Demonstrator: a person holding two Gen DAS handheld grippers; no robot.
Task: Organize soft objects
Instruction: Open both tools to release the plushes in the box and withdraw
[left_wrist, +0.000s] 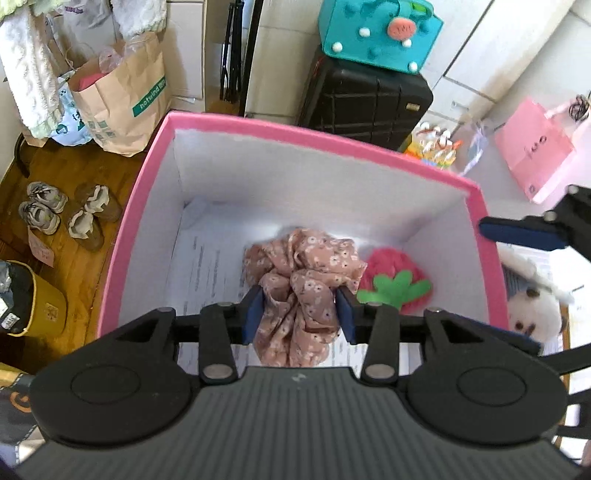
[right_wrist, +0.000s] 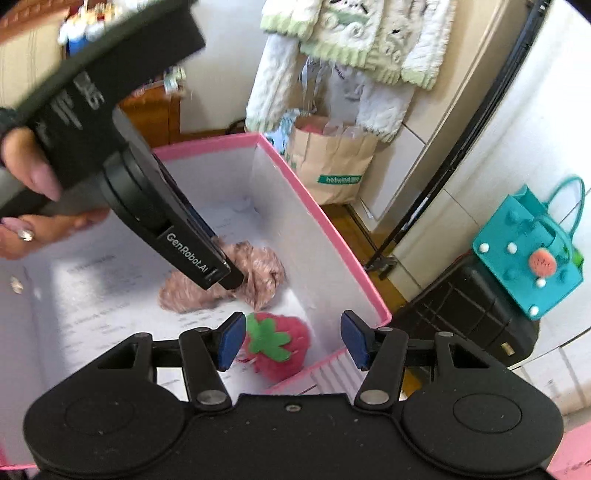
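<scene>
A pink box (left_wrist: 332, 138) with white inner walls stands open. My left gripper (left_wrist: 300, 313) is shut on a pink floral cloth (left_wrist: 306, 266) and holds it inside the box, low over the floor. A plush strawberry (left_wrist: 397, 282) with a green leaf lies on the box floor to the cloth's right. In the right wrist view my right gripper (right_wrist: 293, 339) is open and empty above the box's near corner, over the strawberry (right_wrist: 277, 345). The left gripper (right_wrist: 207, 254) reaches down onto the cloth (right_wrist: 258, 266) there. The box rim (right_wrist: 321, 218) runs diagonally.
A white plush toy (left_wrist: 532, 310) lies right of the box. Behind the box stand a black suitcase (left_wrist: 365, 99) with a teal felt bag (left_wrist: 380, 29), a brown paper bag (left_wrist: 122, 99) and a pink bag (left_wrist: 535, 147). Shoes (left_wrist: 66, 214) sit on the wooden floor at left.
</scene>
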